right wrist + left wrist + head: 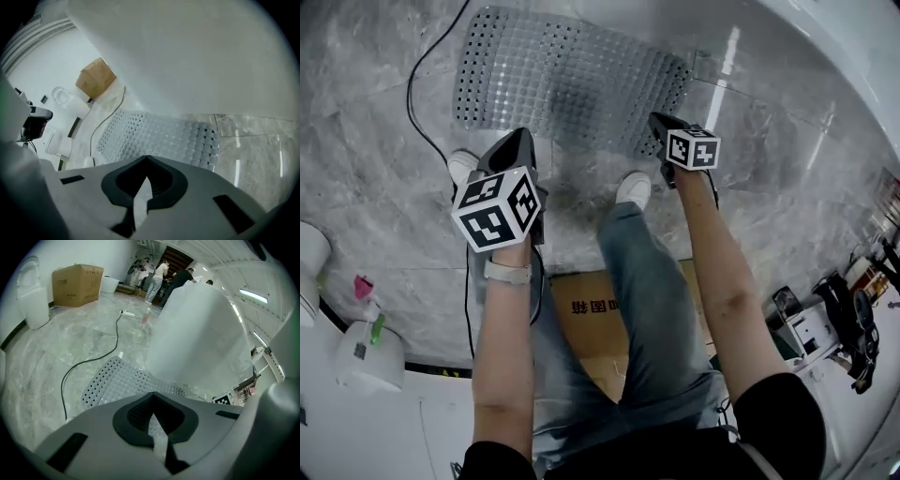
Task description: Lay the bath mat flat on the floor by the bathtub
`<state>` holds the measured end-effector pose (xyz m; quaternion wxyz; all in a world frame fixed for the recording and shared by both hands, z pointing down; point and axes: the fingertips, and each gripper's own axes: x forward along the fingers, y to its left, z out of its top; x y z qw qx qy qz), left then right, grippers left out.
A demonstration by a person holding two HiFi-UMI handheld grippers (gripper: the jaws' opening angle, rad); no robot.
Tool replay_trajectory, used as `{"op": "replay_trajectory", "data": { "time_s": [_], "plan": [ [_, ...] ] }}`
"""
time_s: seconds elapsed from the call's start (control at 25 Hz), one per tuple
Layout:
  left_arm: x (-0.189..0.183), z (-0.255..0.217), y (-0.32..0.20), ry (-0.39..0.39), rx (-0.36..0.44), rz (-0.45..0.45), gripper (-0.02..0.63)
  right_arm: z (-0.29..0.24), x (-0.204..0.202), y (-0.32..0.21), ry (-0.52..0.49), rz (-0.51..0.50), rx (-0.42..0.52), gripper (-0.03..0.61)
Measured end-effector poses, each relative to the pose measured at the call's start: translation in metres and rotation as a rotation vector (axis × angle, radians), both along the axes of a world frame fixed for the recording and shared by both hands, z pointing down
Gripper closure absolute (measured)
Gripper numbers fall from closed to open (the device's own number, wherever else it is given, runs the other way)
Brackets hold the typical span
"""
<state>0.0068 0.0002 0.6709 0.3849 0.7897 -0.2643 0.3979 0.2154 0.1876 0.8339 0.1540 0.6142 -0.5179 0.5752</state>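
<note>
The bath mat [572,80] lies flat on the marble floor [375,187], its far edge close beside the bathtub [834,47]. A black cable [411,84] curves past its left end. The left gripper [523,136] and right gripper [658,120] hover over its near edge, jaws closed and empty. Bare floor opens to the right.

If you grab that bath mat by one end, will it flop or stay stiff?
Probably flop: the bath mat looks thin and rubbery, lying flat on the floor. It is full of holes, so it is likely light.
</note>
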Motion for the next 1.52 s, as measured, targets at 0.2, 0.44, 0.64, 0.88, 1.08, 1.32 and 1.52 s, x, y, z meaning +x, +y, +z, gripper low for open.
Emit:
{"op": "replay_trajectory", "data": {
  "time_s": [0.2, 0.44, 0.64, 0.88, 1.08, 1.32, 1.52],
  "plan": [
    [0.026, -0.048, 0.007, 0.011, 0.046, 0.121, 0.597, -0.091, -0.012, -0.035, -0.006, -0.019, 0.115, 0.554],
    [0.059, -0.117, 0.021, 0.049, 0.072, 0.312, 0.597, -0.198, -0.025, -0.042, -0.018, -0.012, 0.177, 0.553],
    [0.083, -0.177, 0.029, 0.104, 0.067, 0.44, 0.597, -0.29, -0.015, -0.046, 0.021, 0.053, 0.253, 0.554],
    [0.101, -0.256, 0.024, 0.185, 0.145, 0.577, 0.597, -0.396, -0.011, -0.06, 0.117, 0.073, 0.342, 0.553],
    [0.108, -0.34, 0.027, 0.251, 0.186, 0.635, 0.597, -0.489, -0.021, -0.062, 0.144, 0.124, 0.421, 0.554],
    [0.113, -0.431, 0.028, 0.336, 0.26, 0.722, 0.597, -0.591, -0.03, -0.059, 0.236, 0.152, 0.477, 0.554],
    [0.111, -0.5, 0.016, 0.405, 0.309, 0.79, 0.597, -0.672, -0.035, -0.061, 0.314, 0.172, 0.505, 0.554]
  ]
}}
